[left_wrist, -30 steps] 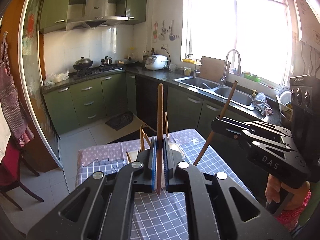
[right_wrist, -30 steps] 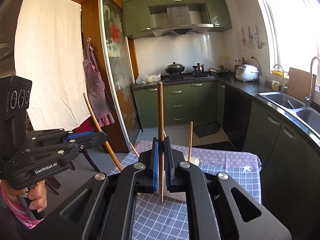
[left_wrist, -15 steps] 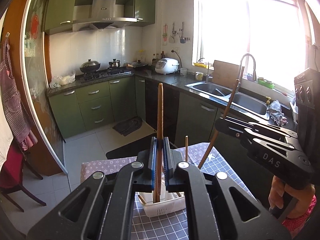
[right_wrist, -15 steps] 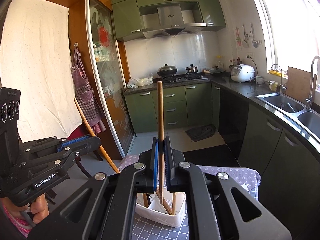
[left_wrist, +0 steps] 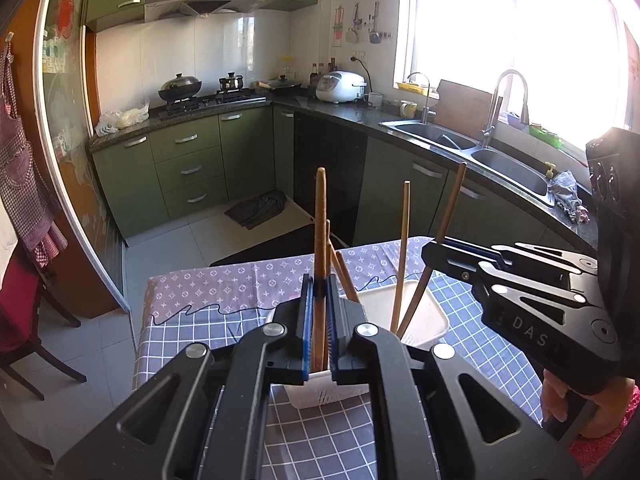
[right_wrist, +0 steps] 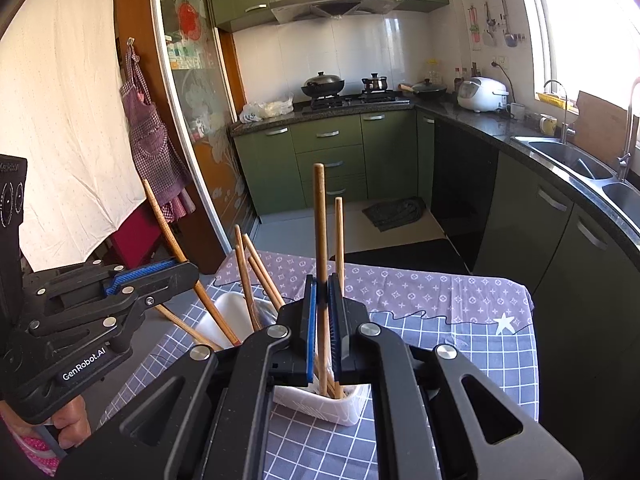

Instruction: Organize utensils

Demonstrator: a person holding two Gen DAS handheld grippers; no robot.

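In the left wrist view my left gripper (left_wrist: 319, 292) is shut on an upright wooden chopstick (left_wrist: 320, 220), whose lower end dips to the near rim of a white slotted basket (left_wrist: 424, 316). My right gripper (left_wrist: 434, 254) comes in from the right, clamping a slanted chopstick (left_wrist: 450, 208) whose tip is inside the basket. In the right wrist view the right gripper (right_wrist: 322, 292) is shut on its chopstick (right_wrist: 319, 216) over the basket (right_wrist: 352, 402). The left gripper (right_wrist: 180, 272) holds its chopstick (right_wrist: 160, 216) there. Several loose chopsticks (right_wrist: 256, 272) lean in the basket.
The basket stands on a table with a grey checked and purple cloth (left_wrist: 192, 320), its far edge toward the kitchen floor. Green cabinets, a stove (right_wrist: 352, 98) and a sink (left_wrist: 460, 142) lie beyond. A dark red chair (left_wrist: 20, 320) stands left of the table.
Both grippers have come down and forward with their chopsticks. The basket has risen from below the jaws into full view, and the sticks' lower ends now reach it.
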